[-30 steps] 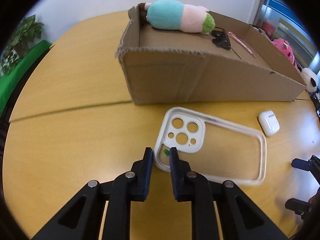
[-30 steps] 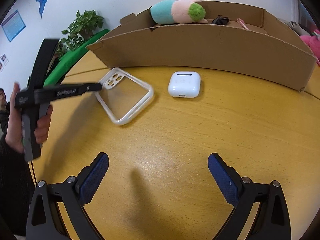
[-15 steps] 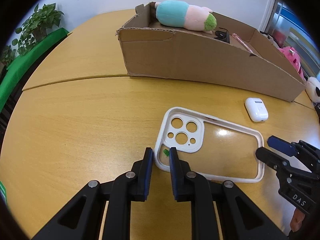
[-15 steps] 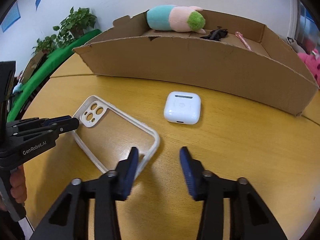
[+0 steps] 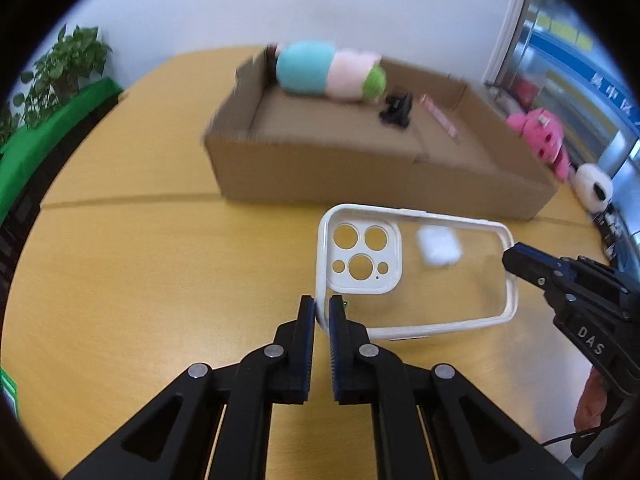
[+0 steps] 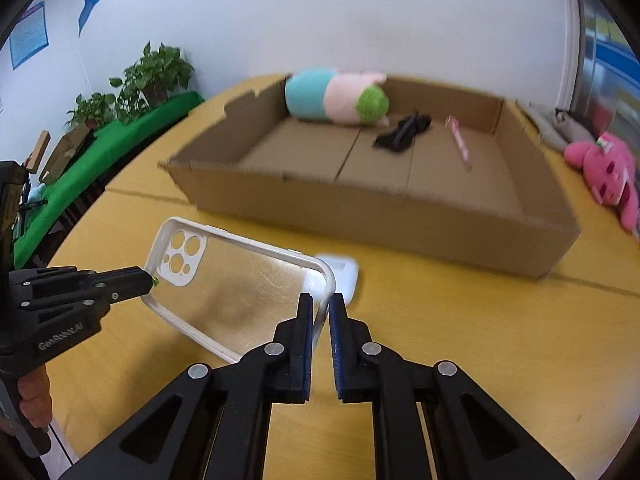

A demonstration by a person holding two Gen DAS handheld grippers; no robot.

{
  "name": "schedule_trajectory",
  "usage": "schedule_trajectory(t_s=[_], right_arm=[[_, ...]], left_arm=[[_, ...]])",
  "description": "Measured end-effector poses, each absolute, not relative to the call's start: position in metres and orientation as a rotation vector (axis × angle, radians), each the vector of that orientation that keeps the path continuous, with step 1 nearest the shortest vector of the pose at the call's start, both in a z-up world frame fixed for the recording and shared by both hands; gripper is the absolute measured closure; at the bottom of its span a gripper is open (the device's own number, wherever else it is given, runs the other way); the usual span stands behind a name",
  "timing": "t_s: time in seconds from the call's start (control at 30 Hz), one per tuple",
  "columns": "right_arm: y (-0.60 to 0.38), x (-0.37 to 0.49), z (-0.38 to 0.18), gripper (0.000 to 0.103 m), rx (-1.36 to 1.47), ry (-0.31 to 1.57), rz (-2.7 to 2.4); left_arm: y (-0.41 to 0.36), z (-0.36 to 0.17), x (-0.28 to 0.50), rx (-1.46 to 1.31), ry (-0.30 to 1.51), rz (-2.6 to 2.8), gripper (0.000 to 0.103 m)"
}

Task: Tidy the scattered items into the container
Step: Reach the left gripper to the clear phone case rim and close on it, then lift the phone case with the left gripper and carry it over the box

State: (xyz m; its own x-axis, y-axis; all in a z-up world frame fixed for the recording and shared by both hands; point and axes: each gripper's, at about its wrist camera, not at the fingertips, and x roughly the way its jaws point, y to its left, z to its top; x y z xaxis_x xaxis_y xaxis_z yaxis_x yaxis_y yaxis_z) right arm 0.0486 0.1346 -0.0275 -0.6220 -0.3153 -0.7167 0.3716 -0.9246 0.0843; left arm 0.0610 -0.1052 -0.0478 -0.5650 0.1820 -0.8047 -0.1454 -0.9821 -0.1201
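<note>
Once lifted off the table (image 5: pixel 140 264), phone case (image 5: pixel 448 276) hung between left gripper (image 5: pixel 321 312) and right gripper (image 6: pixel 321 312), both clamped on its rim; ready for cardboard box (image 6: pixel 400 208).

L hand-held gripper (image 5: pixel 321 312) jaws pinched nearly shut; R hand-held gripper (image 6: pixel 321 308) same, tips facing each other.

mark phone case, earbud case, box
phone case (image 5: pixel 362 258), left wrist view, white camera panel
earbud case (image 6: pixel 345 276), right wrist view, exposed right side
box (image 6: pixel 384 216), right wrist view, near outer wall
</note>
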Motion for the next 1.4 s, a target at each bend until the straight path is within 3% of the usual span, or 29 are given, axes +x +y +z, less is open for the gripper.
schedule_trajectory(t_s=[0.43,0.7,0.93,1.17,1.4], right_arm=[[0.145,-0.052,0.118,0.096,0.851,0.088,-2.644],[0.126,-0.14,0.165,0.097,0.915,0.095,-2.633],[0.109,-0.214,0.156,0.098,1.042,0.063,-2.591],[0.1,-0.27,0.098,0.098,1.209,0.001,-2.552],[0.094,-0.28,0.035,0.098,1.345,-0.009,-2.493]], left_arm=[[-0.075,0.104,-0.015,-0.936,0.043,2.712,0.096],[-0.072,0.146,-0.096,-0.962,0.08,2.735,0.096],[-0.079,0.14,-0.151,-1.052,0.078,2.683,0.096],[-0.073,0.114,-0.198,-1.159,0.124,2.632,0.096],[-0.085,0.048,-0.215,-1.308,0.046,2.558,0.096]])
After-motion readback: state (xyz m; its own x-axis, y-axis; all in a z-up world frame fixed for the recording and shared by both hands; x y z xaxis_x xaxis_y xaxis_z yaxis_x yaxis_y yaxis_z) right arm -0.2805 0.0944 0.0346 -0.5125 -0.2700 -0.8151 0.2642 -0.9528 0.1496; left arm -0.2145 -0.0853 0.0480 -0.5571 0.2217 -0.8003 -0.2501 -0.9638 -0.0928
